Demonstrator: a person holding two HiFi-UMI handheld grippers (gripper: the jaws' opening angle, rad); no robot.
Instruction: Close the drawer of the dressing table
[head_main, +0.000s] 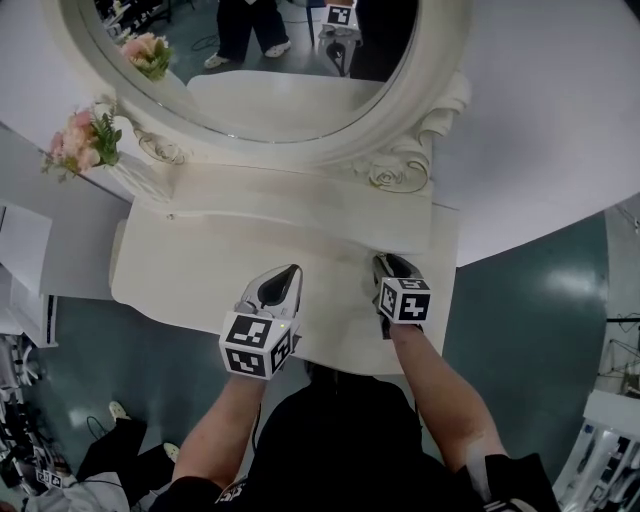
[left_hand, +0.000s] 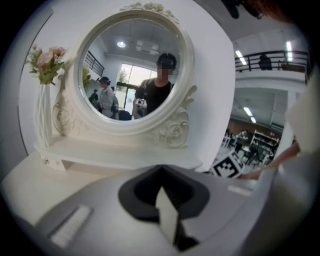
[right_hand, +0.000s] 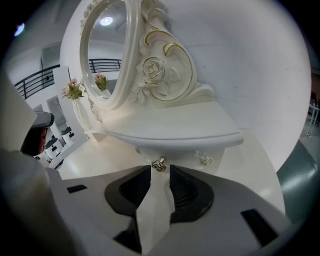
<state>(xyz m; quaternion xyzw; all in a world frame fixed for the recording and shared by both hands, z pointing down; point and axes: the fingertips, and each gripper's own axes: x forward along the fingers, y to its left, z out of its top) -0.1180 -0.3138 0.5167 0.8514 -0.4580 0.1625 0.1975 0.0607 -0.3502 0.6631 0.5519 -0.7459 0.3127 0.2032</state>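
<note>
Hovering over the white counter (head_main: 190, 290), left tool (left_hand: 161, 172) closed on nothing, right tool (right_hand: 160, 172) parted, gold knob (right_hand: 159, 164) at its tips, visible only in right gripper view, drawer (right_hand: 180, 152) beneath shelf (right_hand: 175, 127), mirror (right_hand: 102, 55) beyond.

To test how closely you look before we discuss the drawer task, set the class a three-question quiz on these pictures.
1. True or false: the right gripper has its jaws pressed together.
2. In the head view, what stands left of the mirror? A flowers, B lamp, C bottle.
3. What lies just ahead of the right gripper's jaws?
Key: 1 false, they stand apart; 2 A; 3 a knob.
</note>
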